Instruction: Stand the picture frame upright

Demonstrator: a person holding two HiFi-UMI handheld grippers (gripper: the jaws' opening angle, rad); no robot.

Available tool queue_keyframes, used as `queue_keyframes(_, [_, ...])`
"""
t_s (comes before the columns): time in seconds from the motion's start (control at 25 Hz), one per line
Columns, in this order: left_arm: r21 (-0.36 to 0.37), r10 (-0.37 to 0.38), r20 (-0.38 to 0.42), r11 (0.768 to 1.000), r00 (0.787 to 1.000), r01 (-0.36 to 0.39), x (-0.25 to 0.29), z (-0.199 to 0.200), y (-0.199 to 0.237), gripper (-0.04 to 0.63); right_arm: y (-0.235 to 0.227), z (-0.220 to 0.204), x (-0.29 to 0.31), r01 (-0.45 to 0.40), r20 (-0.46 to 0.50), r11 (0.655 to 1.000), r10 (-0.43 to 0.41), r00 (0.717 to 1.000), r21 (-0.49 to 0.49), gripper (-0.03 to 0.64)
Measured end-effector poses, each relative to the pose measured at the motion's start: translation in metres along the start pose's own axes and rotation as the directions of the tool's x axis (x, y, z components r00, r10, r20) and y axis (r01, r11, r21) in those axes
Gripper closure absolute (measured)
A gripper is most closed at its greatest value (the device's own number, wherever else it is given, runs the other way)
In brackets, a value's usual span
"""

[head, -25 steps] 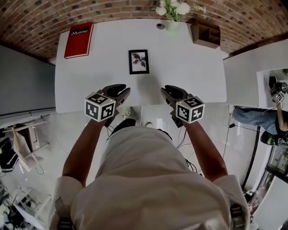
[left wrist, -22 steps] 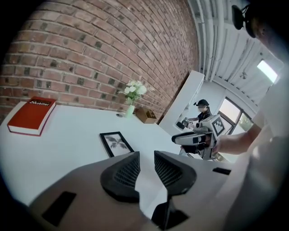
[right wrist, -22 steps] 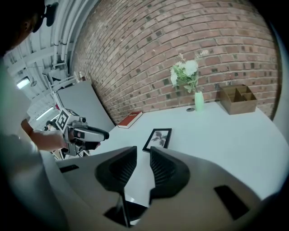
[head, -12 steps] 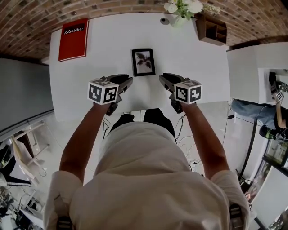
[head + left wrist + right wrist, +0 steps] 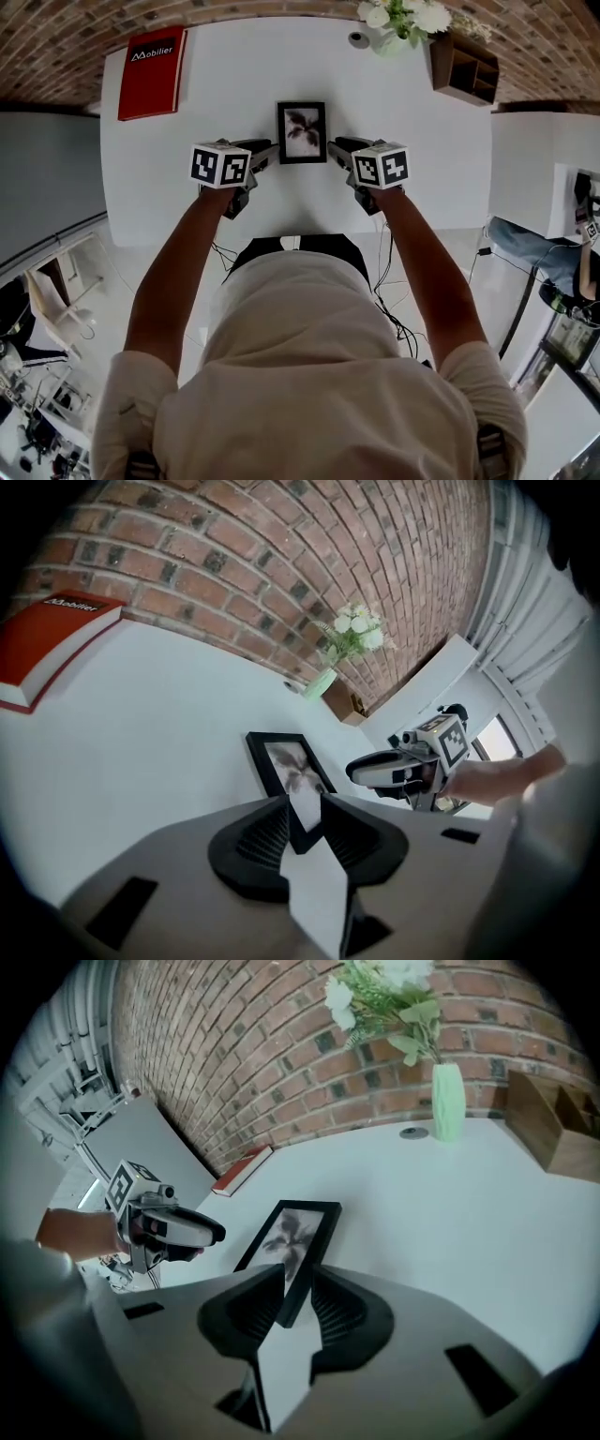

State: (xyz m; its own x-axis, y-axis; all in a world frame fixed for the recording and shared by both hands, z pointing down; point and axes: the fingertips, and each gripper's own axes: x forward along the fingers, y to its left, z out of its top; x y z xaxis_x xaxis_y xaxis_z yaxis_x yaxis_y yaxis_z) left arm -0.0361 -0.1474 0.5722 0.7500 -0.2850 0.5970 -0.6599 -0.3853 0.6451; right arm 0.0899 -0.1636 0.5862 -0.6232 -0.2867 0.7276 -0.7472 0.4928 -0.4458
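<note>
Bench plain white; picture frame black, its print a dark leaf motif on pale grey. Book red with white lettering; wall red-brown brick with pale mortar; flowers white, vase pale green, box brown wood. Left claw and right claw dark grey, their marker cubes patterned in black-and-white squares.

A smooth, matt white worktop carries a smooth black picture frame, a red hardback book with a smooth cover at far left, and a brown wooden box at far right. A rough brick wall stands behind. The left gripper pairs a matt grey plastic shell with ribbed black fingers.
</note>
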Motion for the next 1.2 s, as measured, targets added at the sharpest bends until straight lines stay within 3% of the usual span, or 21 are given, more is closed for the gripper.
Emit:
queue_keyframes(0.48, [-0.05, 0.031, -0.064, 0.998, 0.997, -0.035, 0.035, 0.008, 0.031, 0.491, -0.02, 0.012, 0.039, -0.082, -0.079, 0.996, 0.084, 0.993, 0.023, 0.522])
queue_keyframes(1.2, [-0.116, -0.003, -0.152, 0.993, 0.988, -0.015, 0.053, 0.011, 0.039, 0.526, -0.02, 0.014, 0.051, -0.162, -0.128, 0.98, 0.176, 0.976, 0.112, 0.526])
